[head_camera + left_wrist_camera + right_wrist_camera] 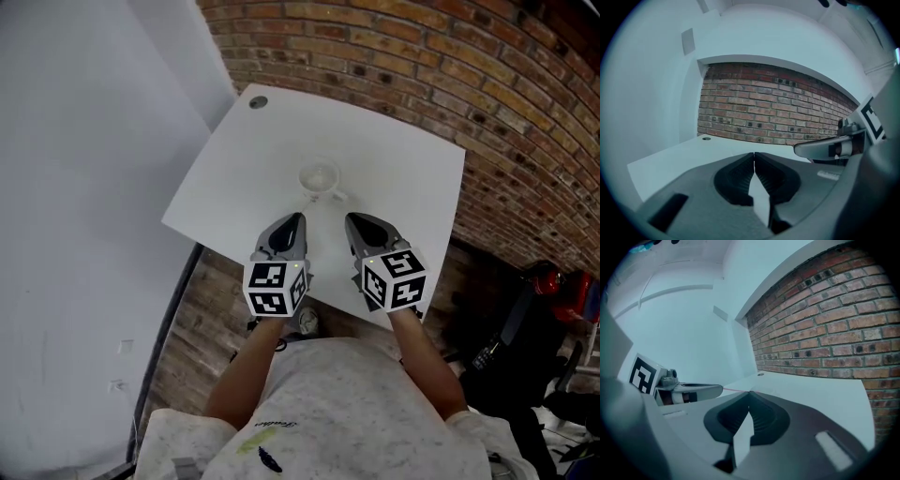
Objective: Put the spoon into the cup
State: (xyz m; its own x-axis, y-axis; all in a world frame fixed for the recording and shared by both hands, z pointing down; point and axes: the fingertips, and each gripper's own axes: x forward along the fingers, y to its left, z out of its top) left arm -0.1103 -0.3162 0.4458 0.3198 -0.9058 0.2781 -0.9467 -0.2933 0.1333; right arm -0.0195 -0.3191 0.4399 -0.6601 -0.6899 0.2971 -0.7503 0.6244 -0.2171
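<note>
A white cup (319,177) stands on the white table (394,169), its handle turned toward the near right. No spoon shows in any view, and I cannot make out what is inside the cup. My left gripper (297,218) hovers just short of the cup on its near left, jaws shut with nothing between them (753,154). My right gripper (352,218) sits level with it on the cup's near right, also shut and empty (749,393). Each gripper view catches the other gripper at its side edge.
A round grey grommet (258,102) marks the table's far corner. A brick wall (487,84) runs behind and to the right, a white wall (84,187) to the left. Black and red gear (548,291) lies on the floor at the right.
</note>
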